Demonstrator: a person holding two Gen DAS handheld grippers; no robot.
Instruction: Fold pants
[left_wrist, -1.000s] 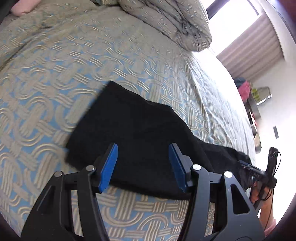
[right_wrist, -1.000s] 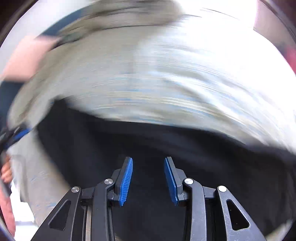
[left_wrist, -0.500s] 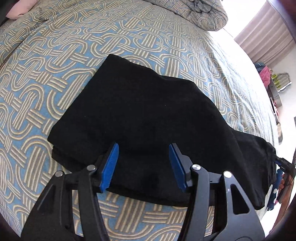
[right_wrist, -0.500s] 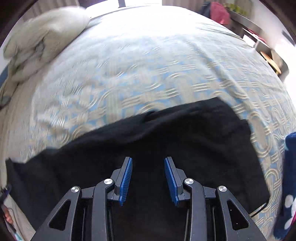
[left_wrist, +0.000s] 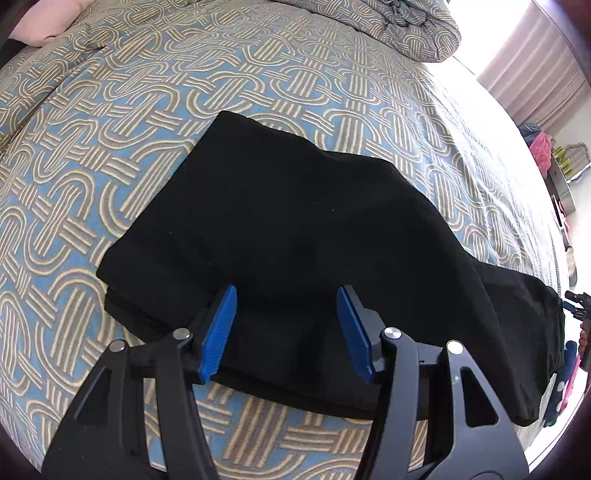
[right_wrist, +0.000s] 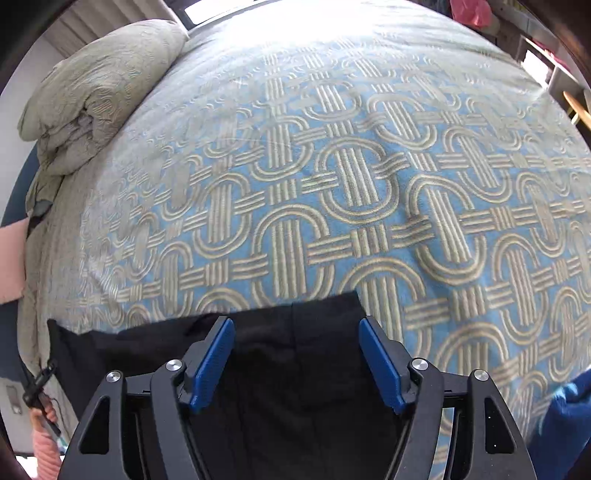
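Note:
Black pants (left_wrist: 295, 236) lie folded lengthwise on the patterned bedspread, running from near left to far right in the left wrist view. My left gripper (left_wrist: 286, 325) is open and empty, its blue pads just above the near edge of the thicker end. In the right wrist view the other end of the pants (right_wrist: 303, 369) lies under my right gripper (right_wrist: 295, 358), which is open and empty with its pads spread over the cloth. The right gripper's tip (left_wrist: 576, 299) shows at the far right edge of the left wrist view.
The blue and beige bedspread (right_wrist: 351, 177) covers the bed. A rolled duvet lies at the far end (left_wrist: 406, 26), also in the right wrist view (right_wrist: 96, 88). A blue cloth (right_wrist: 565, 417) lies at the right edge. Shelves and clutter stand beyond the bed (left_wrist: 554, 155).
The right gripper has swung along the pants toward their end and opened wider. The left gripper has come closer over the thick end, still open.

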